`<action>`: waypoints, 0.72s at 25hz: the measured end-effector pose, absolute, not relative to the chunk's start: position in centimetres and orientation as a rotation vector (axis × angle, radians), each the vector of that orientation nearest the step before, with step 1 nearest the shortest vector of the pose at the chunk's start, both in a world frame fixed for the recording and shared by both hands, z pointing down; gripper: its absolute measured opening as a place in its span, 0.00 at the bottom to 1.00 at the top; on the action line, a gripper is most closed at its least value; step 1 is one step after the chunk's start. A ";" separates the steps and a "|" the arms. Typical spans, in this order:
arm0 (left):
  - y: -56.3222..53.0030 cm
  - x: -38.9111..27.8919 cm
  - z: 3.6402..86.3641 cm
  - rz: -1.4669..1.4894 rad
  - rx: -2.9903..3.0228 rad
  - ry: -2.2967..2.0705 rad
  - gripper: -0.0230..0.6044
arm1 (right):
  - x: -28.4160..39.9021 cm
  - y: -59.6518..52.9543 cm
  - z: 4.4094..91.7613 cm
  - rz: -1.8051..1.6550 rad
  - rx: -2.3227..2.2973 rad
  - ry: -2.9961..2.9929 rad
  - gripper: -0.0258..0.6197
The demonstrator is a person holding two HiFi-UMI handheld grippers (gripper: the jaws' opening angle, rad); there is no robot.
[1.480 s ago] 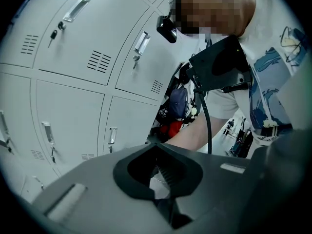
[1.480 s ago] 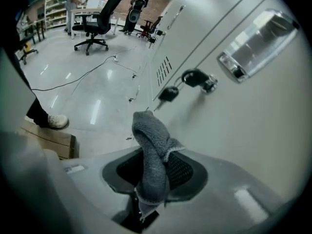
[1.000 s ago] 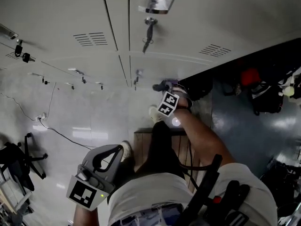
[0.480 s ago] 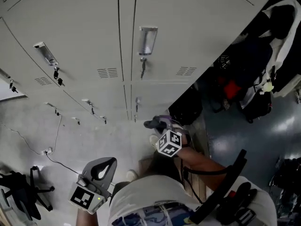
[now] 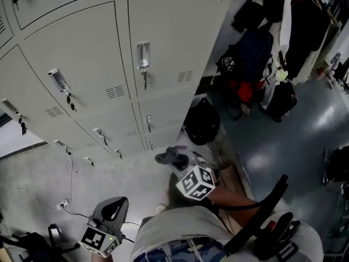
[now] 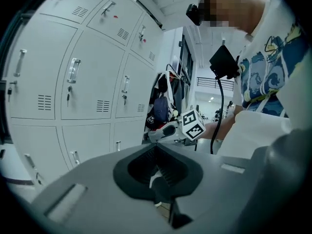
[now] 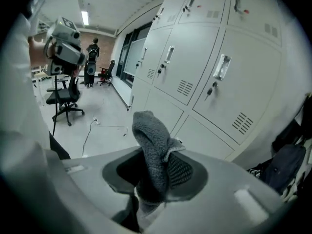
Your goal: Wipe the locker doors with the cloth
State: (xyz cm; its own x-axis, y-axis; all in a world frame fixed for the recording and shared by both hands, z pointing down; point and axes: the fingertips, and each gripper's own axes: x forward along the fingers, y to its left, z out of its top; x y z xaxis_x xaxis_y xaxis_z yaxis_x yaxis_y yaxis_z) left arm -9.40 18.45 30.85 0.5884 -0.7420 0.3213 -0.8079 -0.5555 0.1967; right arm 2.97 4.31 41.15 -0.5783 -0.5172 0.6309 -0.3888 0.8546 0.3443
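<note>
Grey locker doors (image 5: 163, 48) ahead; your right gripper (image 7: 161, 177) clamps cloth (image 7: 148, 135) by one end, left gripper (image 6: 157, 172) closed, empty. Press hard and cloth could pull free.

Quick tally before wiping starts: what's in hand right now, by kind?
grey fuzzy cloth: 1
grey handheld two-jaw grippers: 2 (left gripper shut and empty, right gripper shut on the cloth)
Total: 3

The pale floor (image 5: 32, 171) carries a thin cable (image 5: 70, 173), a wheeled office chair (image 7: 66, 95) and a black bag (image 5: 202, 121)
</note>
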 end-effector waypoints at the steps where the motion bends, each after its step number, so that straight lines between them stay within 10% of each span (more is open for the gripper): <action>1: 18.6 -9.2 30.6 0.288 2.510 -1.246 0.04 | 3.0 5.4 40.2 -0.218 0.649 -2.266 0.22; 18: 18.4 -2.2 28.1 0.333 2.525 -1.185 0.04 | 5.3 12.0 34.1 -0.151 0.545 -2.432 0.22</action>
State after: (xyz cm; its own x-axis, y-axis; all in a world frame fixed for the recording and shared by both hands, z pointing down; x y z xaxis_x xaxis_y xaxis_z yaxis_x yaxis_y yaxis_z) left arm -2.19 18.39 28.11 0.6265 -0.6990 0.3449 -0.7763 -0.5991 0.1960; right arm 5.29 12.03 34.12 -0.7136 -0.4188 0.5617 -0.3463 0.9077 0.2369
